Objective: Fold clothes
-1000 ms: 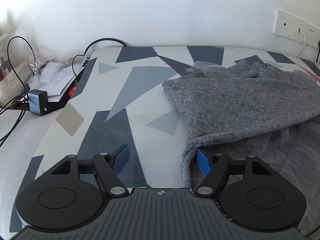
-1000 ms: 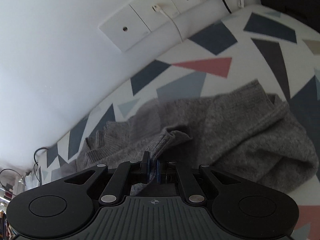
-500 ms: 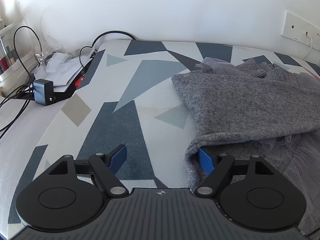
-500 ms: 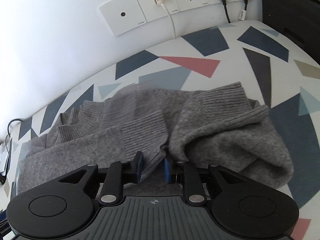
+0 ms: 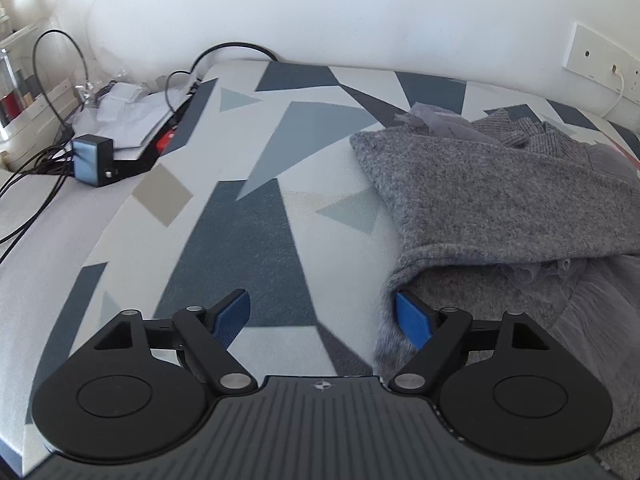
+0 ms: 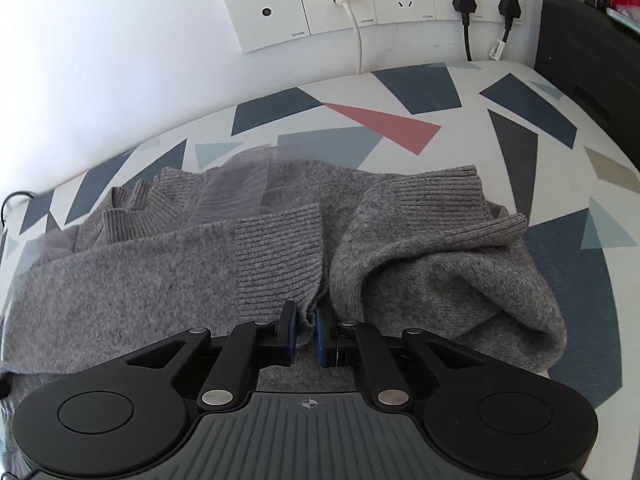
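Your grey knitted wool sweater lies in a loose heap on the white bed cover printed with blue, grey and red triangles, near the wall with the row of white sockets. It looks only partly folded: one sleeve with a ribbed cuff is laid across the body, while the other ribbed edge bunches up and the right side slumps in a thick roll. A piece of thin grey gauzy fabric pokes out from under the knit, so the layers are not squared.

Your right gripper has its jaws nearly closed, with a fold of the sweater near the ribbed cuff pinched between the blue pads. Your left gripper is spread wide and grasps nothing; its right pad sits against the sweater's near edge, the other over bare cover.

By my reading, you are at an early or middle stage: the sleeve is brought in, but flattening the body, tucking the other side and making the final fold are all left.
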